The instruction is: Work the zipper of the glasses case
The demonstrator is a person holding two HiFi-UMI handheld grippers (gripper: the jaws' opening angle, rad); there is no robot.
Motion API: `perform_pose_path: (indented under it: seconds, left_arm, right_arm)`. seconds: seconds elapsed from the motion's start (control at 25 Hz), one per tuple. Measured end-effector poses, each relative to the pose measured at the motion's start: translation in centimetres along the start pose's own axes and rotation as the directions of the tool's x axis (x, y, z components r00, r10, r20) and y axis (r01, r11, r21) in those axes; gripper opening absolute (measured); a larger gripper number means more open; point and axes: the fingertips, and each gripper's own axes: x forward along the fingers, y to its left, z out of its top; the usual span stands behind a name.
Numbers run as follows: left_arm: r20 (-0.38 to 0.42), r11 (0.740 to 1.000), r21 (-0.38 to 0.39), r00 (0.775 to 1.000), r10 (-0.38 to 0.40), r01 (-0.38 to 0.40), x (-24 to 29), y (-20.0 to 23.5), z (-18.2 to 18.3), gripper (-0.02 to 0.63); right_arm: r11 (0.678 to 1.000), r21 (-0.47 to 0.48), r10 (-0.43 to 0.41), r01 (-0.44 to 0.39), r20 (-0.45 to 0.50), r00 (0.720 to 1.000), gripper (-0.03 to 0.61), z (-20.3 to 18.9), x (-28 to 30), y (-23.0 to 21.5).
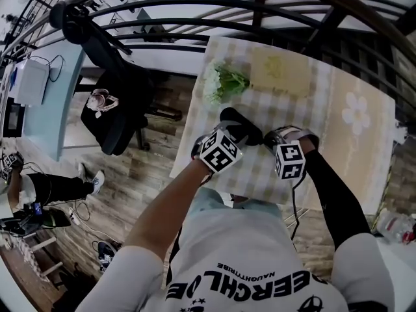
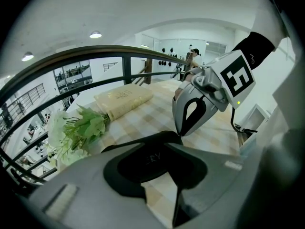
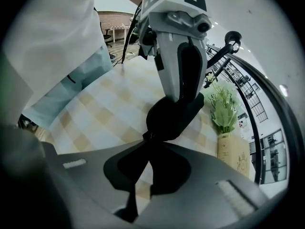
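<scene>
Grip check, closest stuff first. Left gripper (image 2: pixel 169 144) is clamped across the body of the small black zip-up glasses case (image 1: pixel 240 125), which sits on the beige-and-white checked tablecloth (image 1: pixel 292 112) right between the two tools. I'd say that hold is purely an anchor, so the case doesn't skid or twist when the zipper gets tugged. Right gripper (image 2: pixel 180 132) has its jaws pinched fully together at the case's edge, apparently nipping the tiny dark zipper pull (image 3: pixel 147 136). It comes in steeply from above, which makes sense for catching a tab that small with just the tips.

Honest caveats: the pull is basically a dark speck against a dark case, so I can't swear the tab is between the pads rather than just beside them. The zipper track doesn't show in any view, so no idea how far open it is. In the head view the two marker cubes cover the near part of the case.

Further back on the table, a bunch of pale green and white artificial flowers (image 1: pixel 224 83) lies just beside a flat cream-coloured box (image 1: pixel 281 73), both well apart from the action. Beyond the table edge runs a curved black metal railing (image 1: pixel 195 39), with a lower floor past it.
</scene>
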Motion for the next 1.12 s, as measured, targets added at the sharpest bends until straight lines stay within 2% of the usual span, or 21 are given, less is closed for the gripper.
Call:
perform_pose_path:
  seconds: [0.32,0.48,0.6,0.72,0.88,1.12]
  left_arm:
    - [0.0,1.0,-0.001,1.0,0.0,0.0,-0.2,0.0,0.0,0.121]
    - [-0.015,0.998,0.018,0.999,-0.052,0.052,-0.5,-1.5,0.2,0.136]
    - [-0.019,0.997,0.033,0.997,-0.072,0.072,-0.7,-2.7,0.4,0.141]
    - [-0.024,0.995,0.058,0.996,-0.085,0.086,-0.5,-3.6,0.7,0.141]
    - [-0.024,0.992,0.079,0.995,-0.094,0.096,0.1,-4.0,1.7,0.141]
    - [-0.044,0.99,0.091,0.994,-0.103,0.106,1.7,-4.7,2.3,0.141]
  right_arm:
    - [0.998,0.057,-0.008,0.009,-0.006,1.0,0.029,1.2,0.5,1.0]
    - [0.995,0.072,0.06,-0.064,0.05,0.997,0.029,2.2,-0.2,3.6]
    - [0.99,0.107,0.09,-0.096,0.067,0.994,0.029,1.0,-1.4,5.3]
    - [0.984,0.166,0.056,-0.062,0.04,0.998,0.029,-2.0,-2.5,5.4]
    - [0.967,0.252,-0.02,0.026,-0.026,0.999,0.029,-6.8,-3.5,3.9]
    - [0.917,0.365,-0.149,0.162,-0.064,0.987,0.029,-10.0,-3.7,0.6]
